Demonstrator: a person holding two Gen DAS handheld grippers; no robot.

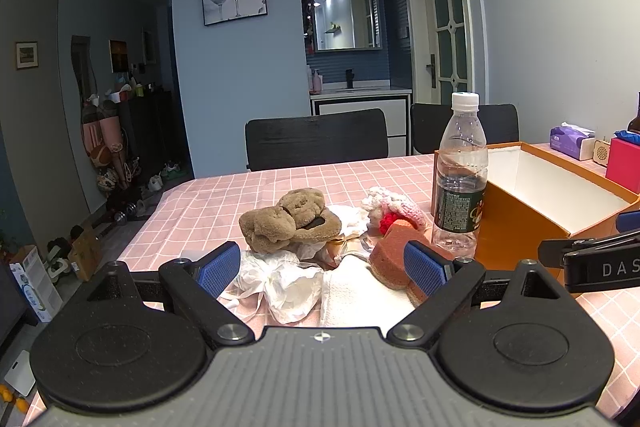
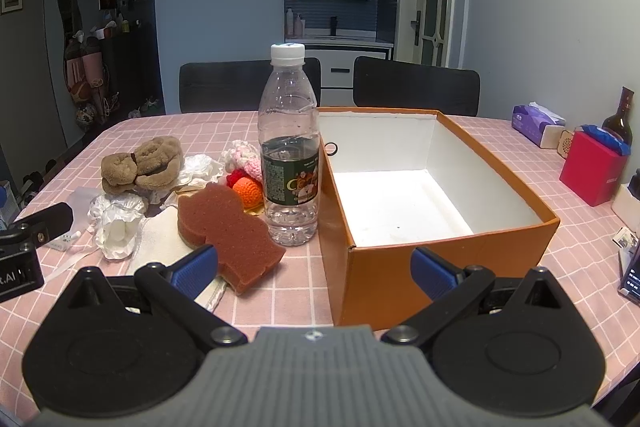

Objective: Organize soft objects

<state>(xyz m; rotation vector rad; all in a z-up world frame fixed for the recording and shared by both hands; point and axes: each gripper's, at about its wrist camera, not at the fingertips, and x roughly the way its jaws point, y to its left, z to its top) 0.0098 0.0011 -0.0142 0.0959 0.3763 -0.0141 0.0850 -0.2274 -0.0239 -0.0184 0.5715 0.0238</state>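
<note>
A heap of soft things lies on the pink checked tablecloth [image 2: 160, 131], left of the orange box [image 2: 404, 259]. Nearest the camera in that heap is a brown sponge [image 2: 228, 223], lying flat with its near end over the edge of a white cloth [image 2: 160, 239]. Left of the sponge sits a crumpled white plastic bag [image 2: 118, 227]. Farther back lies a brown plush toy [image 2: 140, 163], and to its right a pink and white knitted piece [image 2: 242, 157] with a red and orange knitted ball [image 2: 248, 189] just in front of it. More crumpled white paper [image 2: 200, 167] shows between the plush toy and the knitted things.

A clear water bottle [image 2: 289, 147] with a white cap stands upright between the heap and the box, just beside the box's left wall. The box is open on top and its white inside holds nothing.

The left gripper [image 1: 322, 269] hovers low over the near side of the heap, its blue-padded fingers spread wide, with the white bag and cloth between them and nothing held. The right gripper [image 2: 314, 273] is likewise spread wide and empty, facing the near left corner of the box.

Far right on the table are a purple tissue pack [image 2: 536, 123], a red box [image 2: 590, 171] and a dark bottle [image 2: 620, 119]. Two black chairs [image 2: 416, 87] stand at the far side.
</note>
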